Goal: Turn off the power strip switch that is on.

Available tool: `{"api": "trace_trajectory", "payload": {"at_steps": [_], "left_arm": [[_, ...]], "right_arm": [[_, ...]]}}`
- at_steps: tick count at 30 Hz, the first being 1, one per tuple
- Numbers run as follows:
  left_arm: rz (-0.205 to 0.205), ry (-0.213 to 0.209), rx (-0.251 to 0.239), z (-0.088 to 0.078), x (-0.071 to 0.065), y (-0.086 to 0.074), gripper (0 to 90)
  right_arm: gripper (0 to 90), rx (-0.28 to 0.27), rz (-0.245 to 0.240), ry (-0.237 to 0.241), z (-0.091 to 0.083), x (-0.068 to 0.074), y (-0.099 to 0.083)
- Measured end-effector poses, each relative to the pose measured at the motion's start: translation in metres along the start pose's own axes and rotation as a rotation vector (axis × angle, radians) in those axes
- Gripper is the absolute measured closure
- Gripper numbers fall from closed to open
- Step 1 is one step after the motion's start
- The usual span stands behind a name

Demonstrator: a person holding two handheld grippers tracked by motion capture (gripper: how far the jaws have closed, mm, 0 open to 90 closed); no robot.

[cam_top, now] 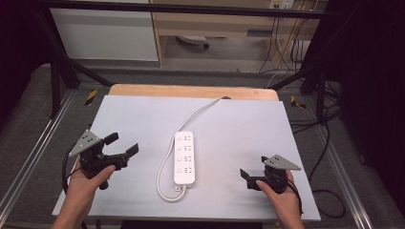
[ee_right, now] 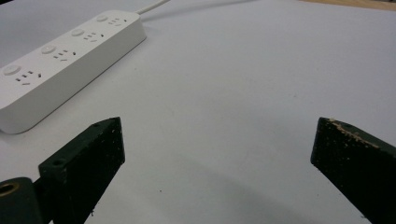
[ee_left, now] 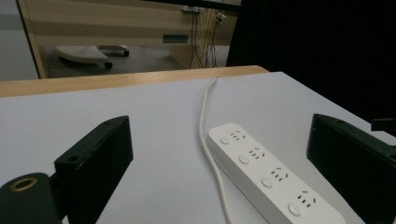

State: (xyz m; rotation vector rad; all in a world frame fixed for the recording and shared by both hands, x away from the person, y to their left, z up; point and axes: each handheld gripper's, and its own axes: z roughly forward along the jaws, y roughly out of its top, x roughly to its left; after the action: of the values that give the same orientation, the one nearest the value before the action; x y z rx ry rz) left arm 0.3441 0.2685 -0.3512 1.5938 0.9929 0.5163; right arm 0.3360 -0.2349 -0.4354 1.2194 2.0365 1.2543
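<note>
Hand-held grippers (cam_top: 125, 146) (cam_top: 254, 171) flank power strip (cam_top: 185, 158).

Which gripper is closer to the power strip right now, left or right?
Left, narrowly. The left gripper sits open just off the power strip, level with its middle sockets. The right gripper is open on the other side, near the strip's cable end, with slightly more bare mat between.

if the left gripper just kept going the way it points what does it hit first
Probably the white power strip: it lies ahead between the open jaws of the left gripper, toward the right jaw, with bare table before it. Depth is unclear, so this is a guess.
</note>
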Motion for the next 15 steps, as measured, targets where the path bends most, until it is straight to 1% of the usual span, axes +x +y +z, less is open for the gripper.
{"api": "trace_trajectory", "payload": {"at_steps": [2, 6, 15], "left_arm": [[0.007, -0.01, 0.004, 0.006, -0.002, 0.005, 7.4], [0.017, -0.016, 0.009, 0.012, -0.006, 0.009, 7.5], [0.039, -0.047, 0.036, 0.033, -0.018, 0.016, 7.5]], "right_arm": [[3.4, 0.002, 0.003, -0.001, 0.0, 0.0, 0.0], [3.4, 0.002, 0.009, 0.0, 0.0, -0.001, 0.0], [3.2, -0.002, 0.011, -0.009, -0.001, -0.002, 0.0]]}}
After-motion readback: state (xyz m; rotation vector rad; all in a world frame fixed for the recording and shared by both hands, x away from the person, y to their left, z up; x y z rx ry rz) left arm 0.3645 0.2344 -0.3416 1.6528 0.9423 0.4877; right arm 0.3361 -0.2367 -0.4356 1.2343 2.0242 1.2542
